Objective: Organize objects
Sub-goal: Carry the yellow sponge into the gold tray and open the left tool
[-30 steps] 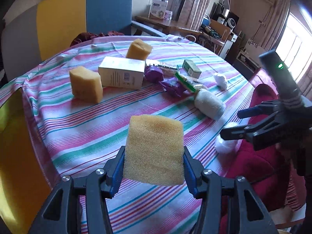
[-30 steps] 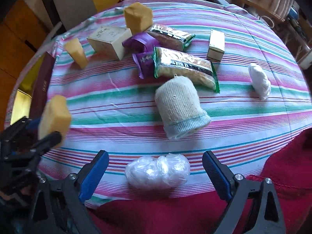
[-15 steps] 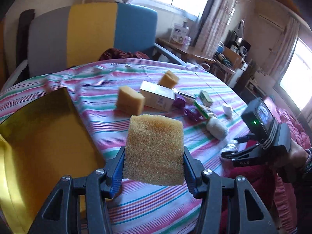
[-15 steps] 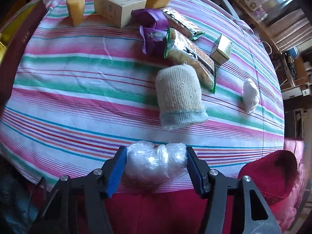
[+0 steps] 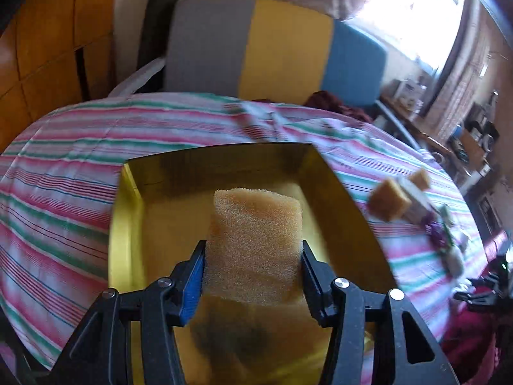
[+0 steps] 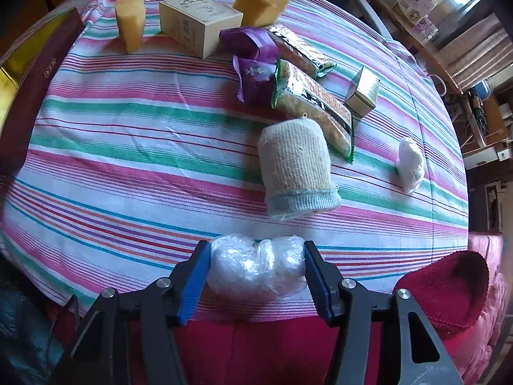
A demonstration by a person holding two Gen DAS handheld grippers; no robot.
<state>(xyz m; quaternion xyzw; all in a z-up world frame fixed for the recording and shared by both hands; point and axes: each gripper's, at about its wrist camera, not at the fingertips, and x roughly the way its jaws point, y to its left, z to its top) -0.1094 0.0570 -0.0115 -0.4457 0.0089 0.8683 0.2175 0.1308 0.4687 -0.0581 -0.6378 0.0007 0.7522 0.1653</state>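
The left gripper (image 5: 253, 276) pinches a yellow sponge (image 5: 255, 243) above the gold tray (image 5: 128, 224). The right gripper (image 6: 256, 276) pinches a clear plastic bundle (image 6: 256, 266) at the striped tablecloth's (image 6: 144, 166) near edge.

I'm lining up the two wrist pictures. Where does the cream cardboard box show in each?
Left wrist: the cream box lies small and blurred at the far right, between two sponge blocks.
Right wrist: the box sits at top centre, left of the purple packet.
Shared landmark: the gold tray.
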